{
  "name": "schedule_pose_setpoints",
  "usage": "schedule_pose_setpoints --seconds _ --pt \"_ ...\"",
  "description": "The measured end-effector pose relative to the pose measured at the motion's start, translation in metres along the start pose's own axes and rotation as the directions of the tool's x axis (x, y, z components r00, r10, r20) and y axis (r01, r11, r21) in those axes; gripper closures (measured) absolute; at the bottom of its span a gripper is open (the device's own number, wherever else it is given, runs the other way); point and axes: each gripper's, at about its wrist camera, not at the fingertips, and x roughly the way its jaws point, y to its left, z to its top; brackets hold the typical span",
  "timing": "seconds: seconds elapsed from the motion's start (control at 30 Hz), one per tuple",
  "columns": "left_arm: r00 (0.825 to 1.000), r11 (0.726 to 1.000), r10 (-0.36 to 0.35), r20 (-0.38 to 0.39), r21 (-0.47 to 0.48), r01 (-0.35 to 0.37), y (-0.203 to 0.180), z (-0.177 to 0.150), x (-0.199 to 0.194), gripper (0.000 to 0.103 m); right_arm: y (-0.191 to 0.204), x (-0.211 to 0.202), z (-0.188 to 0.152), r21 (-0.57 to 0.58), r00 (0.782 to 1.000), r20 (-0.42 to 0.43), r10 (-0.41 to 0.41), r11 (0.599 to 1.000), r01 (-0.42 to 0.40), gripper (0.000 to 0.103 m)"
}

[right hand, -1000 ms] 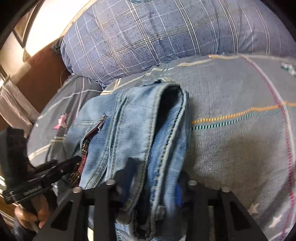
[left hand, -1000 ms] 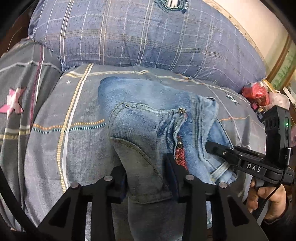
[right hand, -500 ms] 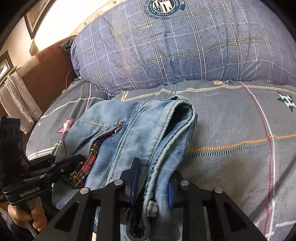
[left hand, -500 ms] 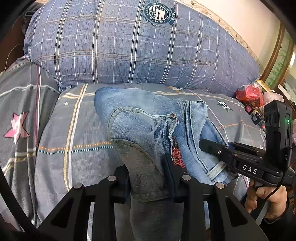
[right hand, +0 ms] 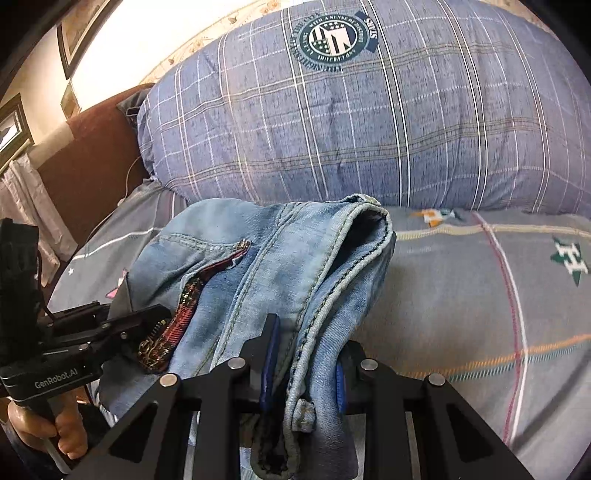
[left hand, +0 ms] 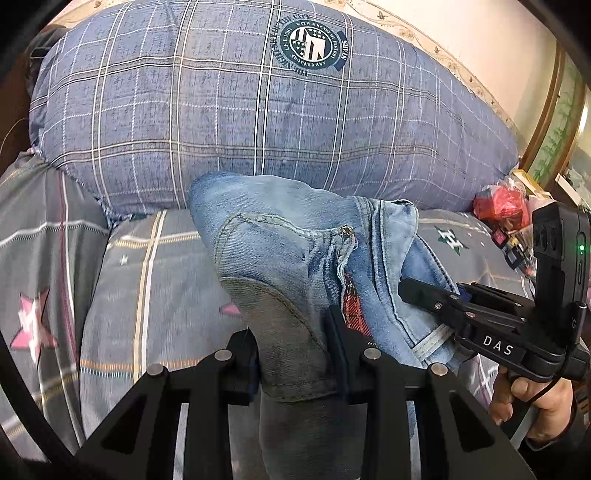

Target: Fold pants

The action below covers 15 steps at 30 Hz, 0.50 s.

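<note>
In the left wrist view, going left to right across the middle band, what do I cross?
Grey star-print bedspread → jeans clamped in the left gripper → right gripper, shut on the jeans' far edge → red packet at the bed's right side.

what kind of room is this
Most likely a bedroom: the jeans lie on a bed with a striped grey cover, a big checked pillow behind, and framed pictures on the wall.
</note>
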Motion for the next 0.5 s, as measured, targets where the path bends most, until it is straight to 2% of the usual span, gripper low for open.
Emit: schedule_pose_setpoints --seconds 0.3,0.5 --pt "1.000 1.000 -0.020 -0.012 -0.011 0.020 0.006 0.045 0.040 0.069 -0.020 0.029 0.047 -0.029 1.000 0.016 -0.025 0.999 0.026 0.076" --pt "0.998 0.998 -0.040 -0.054 -0.047 0.037 0.015 0.056 0.075 0.069 -0.039 0.056 0.064 -0.019 0.999 0.010 -0.038 0.999 0.038 0.076"
